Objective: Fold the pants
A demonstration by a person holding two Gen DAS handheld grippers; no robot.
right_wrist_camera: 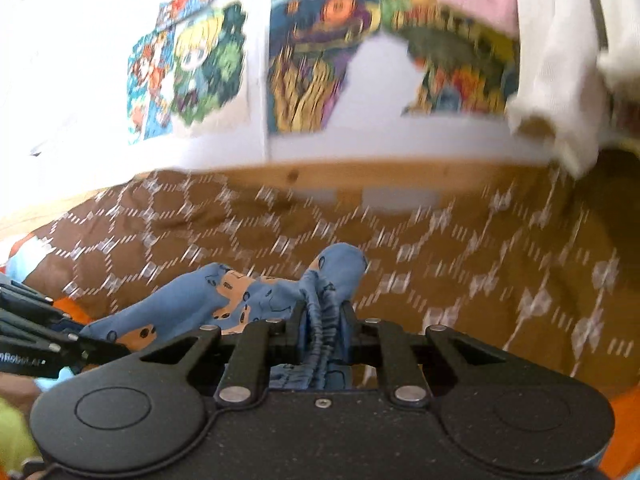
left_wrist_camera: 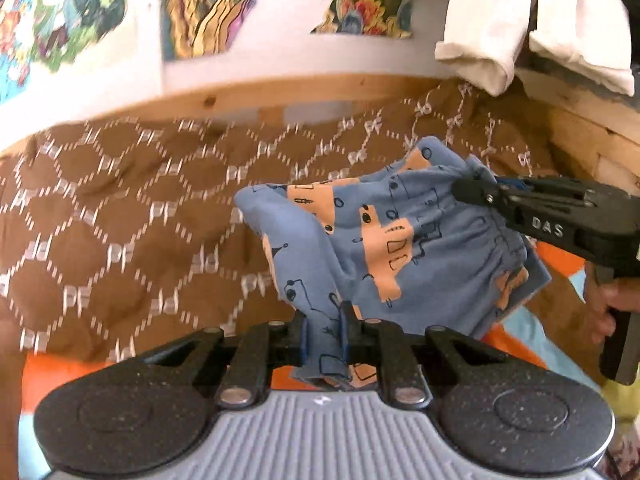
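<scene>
The left gripper (left_wrist_camera: 324, 334) clamps a leg end of the blue patterned pants (left_wrist_camera: 400, 240); the right gripper (right_wrist_camera: 325, 334) pinches their gathered waistband; both above the brown quilt (left_wrist_camera: 120, 208).

I have a small pair of blue pants (left_wrist_camera: 400, 240) up off the brown patterned bedspread (left_wrist_camera: 120, 220), hanging between my two grippers. They are soft blue fabric printed with orange patches and dark line doodles. My left gripper (left_wrist_camera: 324, 334) is clamped on a narrow fold of a leg end, the cloth running up from between its fingers. My right gripper (left_wrist_camera: 472, 188) pinches the gathered elastic waistband at the far side; in the right wrist view that ruffled band (right_wrist_camera: 324, 332) is bunched between the fingers, with a rounded hump of fabric just beyond. Between the two grips the pants sag in loose folds, partly doubled over.
</scene>
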